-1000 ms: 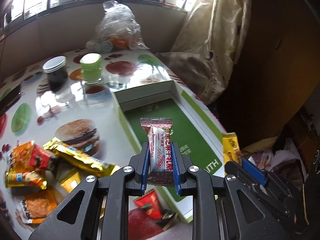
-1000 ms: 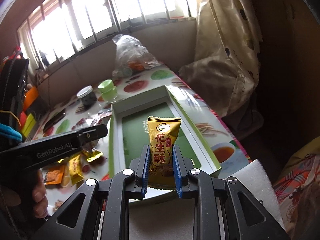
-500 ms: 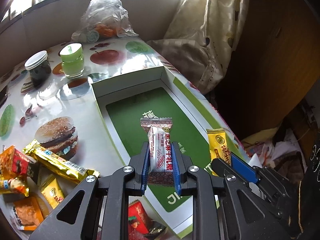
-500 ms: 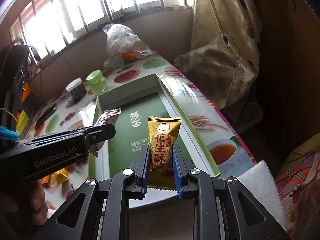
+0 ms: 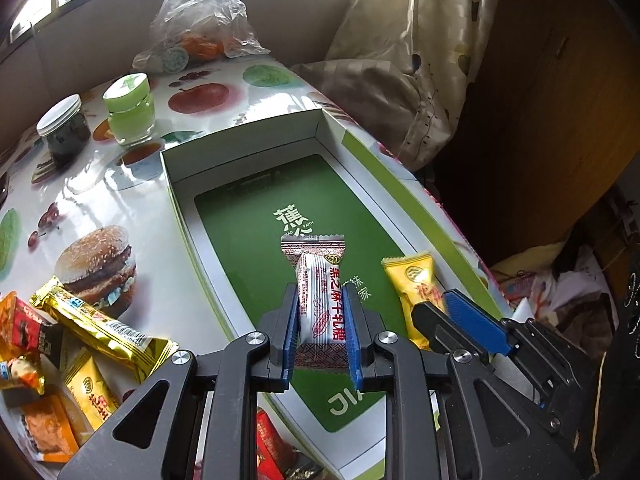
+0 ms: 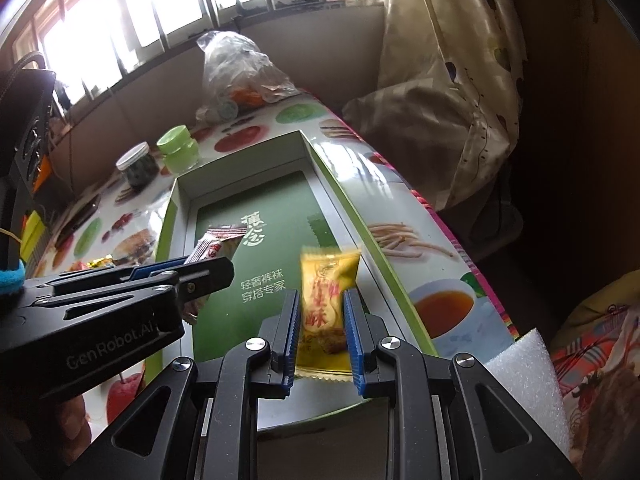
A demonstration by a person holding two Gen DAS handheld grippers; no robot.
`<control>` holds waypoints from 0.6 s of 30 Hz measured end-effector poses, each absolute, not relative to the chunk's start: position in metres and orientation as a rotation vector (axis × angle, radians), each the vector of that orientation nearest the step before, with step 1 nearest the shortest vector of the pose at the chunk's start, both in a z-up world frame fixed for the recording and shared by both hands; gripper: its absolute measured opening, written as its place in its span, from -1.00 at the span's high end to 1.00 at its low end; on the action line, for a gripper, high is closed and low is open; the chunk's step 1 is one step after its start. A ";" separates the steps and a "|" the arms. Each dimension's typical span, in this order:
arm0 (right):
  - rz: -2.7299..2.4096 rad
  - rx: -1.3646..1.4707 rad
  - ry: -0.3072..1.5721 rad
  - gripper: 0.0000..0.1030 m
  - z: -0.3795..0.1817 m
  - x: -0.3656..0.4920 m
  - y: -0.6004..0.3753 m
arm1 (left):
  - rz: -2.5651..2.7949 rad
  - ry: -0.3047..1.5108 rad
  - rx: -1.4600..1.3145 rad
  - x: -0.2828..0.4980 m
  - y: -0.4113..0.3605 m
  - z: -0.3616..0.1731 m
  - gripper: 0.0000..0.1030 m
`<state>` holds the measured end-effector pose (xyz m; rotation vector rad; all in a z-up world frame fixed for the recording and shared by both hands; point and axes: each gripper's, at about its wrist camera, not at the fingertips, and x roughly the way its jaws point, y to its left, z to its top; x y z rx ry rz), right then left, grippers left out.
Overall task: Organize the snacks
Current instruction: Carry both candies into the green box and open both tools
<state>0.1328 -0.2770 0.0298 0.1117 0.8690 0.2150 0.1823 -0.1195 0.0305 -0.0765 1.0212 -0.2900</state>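
Both grippers hover above the bare, walled box (image 5: 256, 156): left gripper (image 5: 322, 332) pinches one white candy (image 5: 320, 300), right gripper (image 6: 322, 336) one yellow candy (image 6: 326, 300).

A dark jar (image 5: 64, 130) with a white lid stands just beside a green jar (image 5: 130, 112) on the printed tablecloth (image 5: 92, 196). Behind them, at the table's far end against the wall, lies a clear plastic bag (image 5: 200, 12) with orange things inside. A cream curtain (image 5: 420, 48) with dark spots hangs bunched at the right, and a white foam block (image 6: 528, 376) shows at the near right edge under barred windows (image 6: 160, 4).
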 end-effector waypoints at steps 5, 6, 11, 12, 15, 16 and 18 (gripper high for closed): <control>0.216 0.109 0.872 0.59 0.029 0.134 -0.276 | -0.288 1.036 -0.078 0.185 -0.120 0.027 0.58; 0.217 0.110 0.873 0.59 0.029 0.134 -0.276 | -0.289 1.039 -0.080 0.185 -0.120 0.026 0.58; 0.216 0.109 0.873 0.54 0.030 0.133 -0.274 | -0.299 1.048 -0.084 0.187 -0.120 0.025 0.56; 0.216 0.109 0.872 0.53 0.030 0.132 -0.274 | -0.300 1.049 -0.084 0.186 -0.120 0.025 0.53; 0.210 0.109 0.871 0.50 0.030 0.131 -0.274 | -0.302 1.049 -0.085 0.187 -0.119 0.025 0.38; 0.207 0.109 0.871 0.49 0.031 0.130 -0.274 | -0.300 1.050 -0.087 0.186 -0.119 0.025 0.37; 0.204 0.109 0.870 0.48 0.031 0.129 -0.275 | -0.296 1.048 -0.090 0.185 -0.117 0.026 0.37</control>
